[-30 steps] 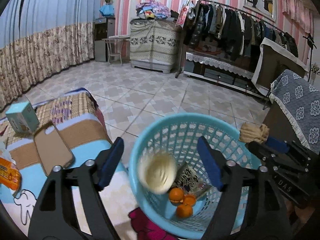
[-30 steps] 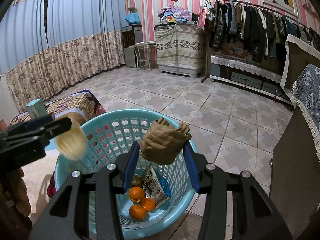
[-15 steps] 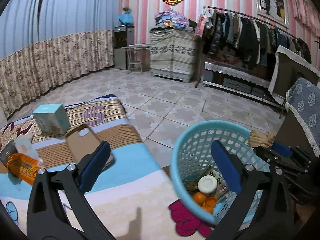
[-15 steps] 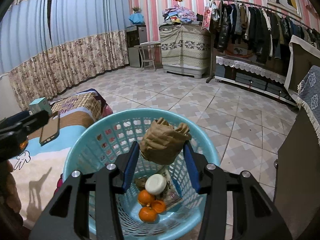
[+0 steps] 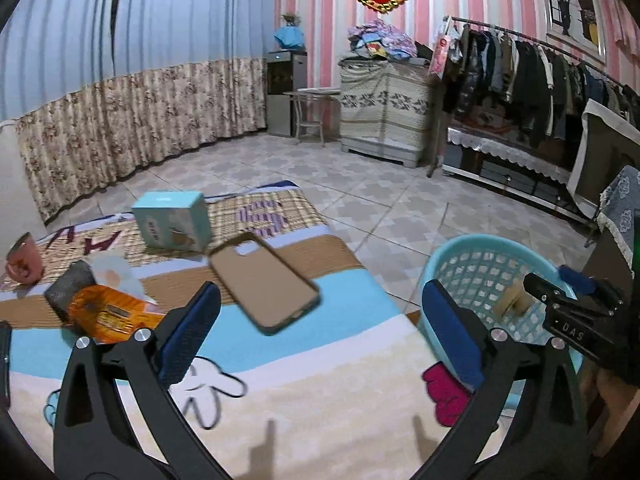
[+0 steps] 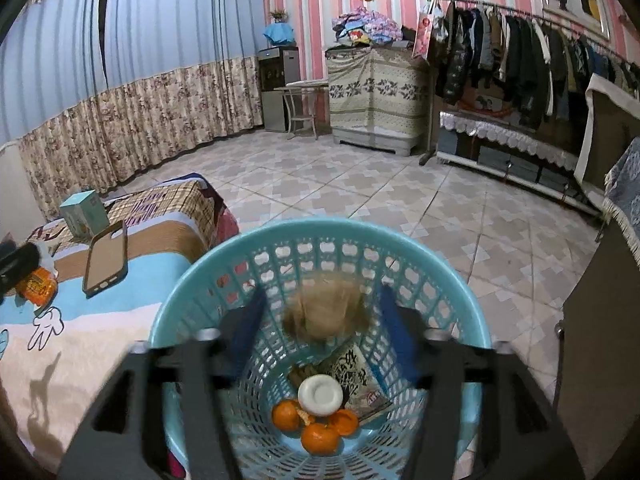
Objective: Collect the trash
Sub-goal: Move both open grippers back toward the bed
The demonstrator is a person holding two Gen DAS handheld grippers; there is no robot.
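Note:
A light-blue plastic basket stands on the floor beside the bed and holds oranges, a white round lid and a printed packet. My right gripper hangs over the basket with its jaws opening. A crumpled brown paper wad, blurred, is loose between them with gaps to both pads. My left gripper is open and empty above the bed blanket. In its view the basket sits at the right with the wad beside the right gripper. An orange snack wrapper lies left of it.
On the bed lie a brown phone case, a teal box, a pink mug, a grey block and pale crumpled paper. A dark cabinet stands right of the basket. Tiled floor stretches beyond.
My left gripper let a white round lid fall into the basket, opened wide and swung left over the bed. The right jaws have spread and the brown wad has come loose.

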